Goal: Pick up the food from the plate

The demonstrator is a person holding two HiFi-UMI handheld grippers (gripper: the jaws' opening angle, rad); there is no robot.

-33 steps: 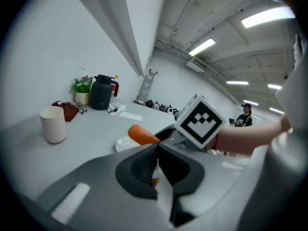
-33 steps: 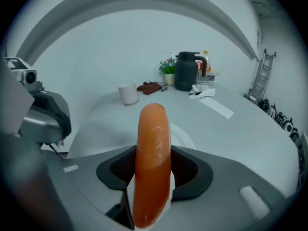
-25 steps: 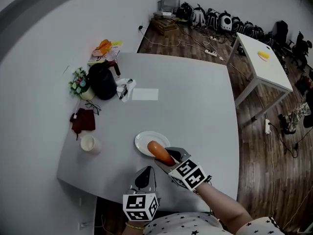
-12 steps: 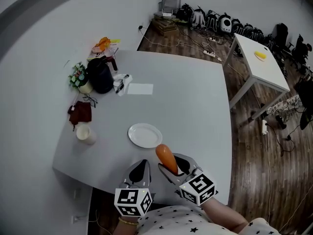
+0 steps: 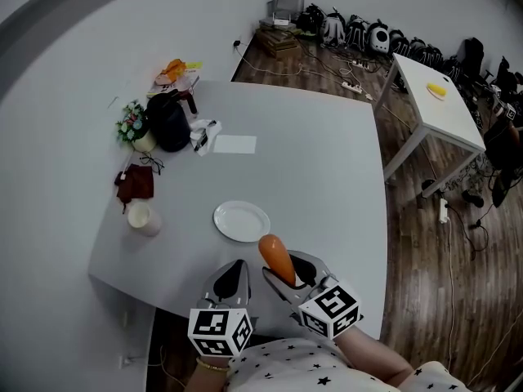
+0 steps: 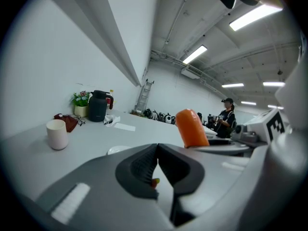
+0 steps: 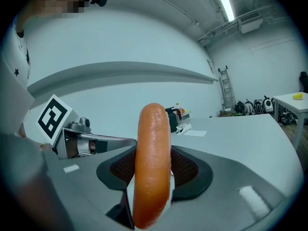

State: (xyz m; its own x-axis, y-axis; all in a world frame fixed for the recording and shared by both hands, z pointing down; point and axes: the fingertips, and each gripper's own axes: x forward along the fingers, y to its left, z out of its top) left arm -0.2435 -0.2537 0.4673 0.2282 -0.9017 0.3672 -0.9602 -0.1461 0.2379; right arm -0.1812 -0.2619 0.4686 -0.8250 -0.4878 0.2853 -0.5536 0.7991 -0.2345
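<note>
An orange sausage [image 5: 276, 259] stands between the jaws of my right gripper [image 5: 286, 273], which is shut on it near the table's front edge. In the right gripper view the sausage [image 7: 153, 162] rises upright in the middle, pinched by both pads. The white plate [image 5: 242, 220] lies bare on the grey table, just beyond and left of the sausage. My left gripper [image 5: 233, 279] hovers beside the right one, its jaws shut with nothing between them. From the left gripper view the sausage [image 6: 191, 128] shows at the right, and the plate [image 6: 118, 149] peeks over the jaws.
A white cup [image 5: 140, 218] and a dark red cloth [image 5: 135, 183] sit at the table's left side. Farther back are a black kettle [image 5: 167, 122], a flower pot [image 5: 135, 131] and a paper sheet [image 5: 235, 144]. A white side table [image 5: 439, 104] stands at the right.
My right gripper has lifted the sausage off the plate and drawn it back toward the front edge. The left gripper rose slightly. The plate now lies bare.
</note>
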